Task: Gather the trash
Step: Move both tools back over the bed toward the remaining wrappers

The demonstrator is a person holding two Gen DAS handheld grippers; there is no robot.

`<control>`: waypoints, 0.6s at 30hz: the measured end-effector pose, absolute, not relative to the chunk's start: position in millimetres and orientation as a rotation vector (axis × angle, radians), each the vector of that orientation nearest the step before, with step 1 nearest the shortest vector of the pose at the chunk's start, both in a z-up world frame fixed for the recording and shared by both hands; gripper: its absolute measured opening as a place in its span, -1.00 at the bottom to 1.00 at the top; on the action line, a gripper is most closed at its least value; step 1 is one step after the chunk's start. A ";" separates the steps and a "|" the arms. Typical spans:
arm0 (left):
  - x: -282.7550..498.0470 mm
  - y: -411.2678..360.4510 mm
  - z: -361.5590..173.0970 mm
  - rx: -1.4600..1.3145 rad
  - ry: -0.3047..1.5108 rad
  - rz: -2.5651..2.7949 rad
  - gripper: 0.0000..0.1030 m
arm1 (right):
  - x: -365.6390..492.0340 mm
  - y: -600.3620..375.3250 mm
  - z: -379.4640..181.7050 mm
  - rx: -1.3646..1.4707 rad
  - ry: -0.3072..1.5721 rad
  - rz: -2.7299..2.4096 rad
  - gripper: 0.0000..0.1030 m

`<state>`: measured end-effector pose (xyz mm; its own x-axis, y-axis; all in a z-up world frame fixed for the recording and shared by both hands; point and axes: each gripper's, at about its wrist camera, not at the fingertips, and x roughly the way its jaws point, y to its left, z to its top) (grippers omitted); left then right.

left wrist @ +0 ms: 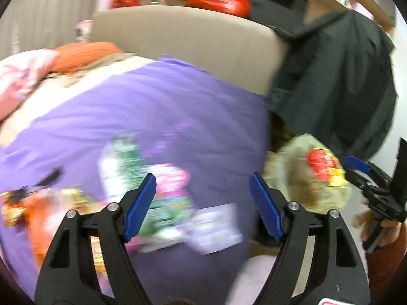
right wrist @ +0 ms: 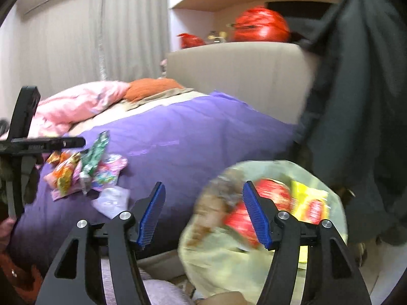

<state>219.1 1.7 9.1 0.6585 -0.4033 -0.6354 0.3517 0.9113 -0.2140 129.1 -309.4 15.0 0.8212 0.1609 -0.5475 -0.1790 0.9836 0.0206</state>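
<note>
Several crumpled snack wrappers [right wrist: 84, 172] lie in a pile on the purple bedspread [right wrist: 190, 137], with a pale lilac one [right wrist: 112, 200] nearest. In the left wrist view they are blurred: a green wrapper [left wrist: 122, 167], a pink one [left wrist: 170, 180], a white one [left wrist: 216, 228]. My left gripper [left wrist: 202, 178] hovers open over them, nothing between its pads. A translucent yellowish trash bag [right wrist: 254, 241] holding red and yellow packets hangs off the bed's right side. My right gripper [right wrist: 203, 185] is open just in front of the bag, which sits behind its right finger [right wrist: 254, 213].
A beige headboard [right wrist: 236, 76] stands behind the bed, with red bags [right wrist: 262, 25] on the ledge above. A dark jacket [right wrist: 356, 127] hangs at the right. A pink blanket [right wrist: 84, 101] and an orange pillow [right wrist: 152, 89] lie at the bed's far end. Grey curtains [right wrist: 101, 38] cover the left wall.
</note>
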 end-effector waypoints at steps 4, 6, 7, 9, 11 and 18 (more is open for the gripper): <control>221.8 85.5 0.2 -0.084 0.736 -0.293 0.40 | 142.5 -270.0 7.7 -0.065 0.634 0.219 0.16; 224.1 122.2 -5.2 -0.077 0.718 -0.220 0.40 | 151.5 -253.8 1.7 -0.048 0.662 0.241 0.16; 226.1 143.4 -10.0 -0.085 0.717 -0.179 0.40 | 156.0 -243.8 -1.9 -0.045 0.671 0.251 0.16; 231.3 182.1 -19.6 -0.146 0.744 -0.115 0.41 | 160.8 -229.2 -8.2 -0.065 0.679 0.239 0.16; 236.1 227.1 -29.6 -0.265 0.760 -0.069 0.45 | 165.5 -212.4 -14.7 -0.089 0.688 0.246 0.16; 272.7 269.8 -46.3 -0.354 0.836 -0.100 0.47 | 178.3 -169.7 -33.5 -0.141 0.717 0.249 0.16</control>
<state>272.7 269.8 -46.3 0.6695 -0.2245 -0.7081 -0.0510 0.9371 -0.3454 178.3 -169.7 -33.5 0.7262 0.1772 -0.6643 -0.2735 0.9609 -0.0427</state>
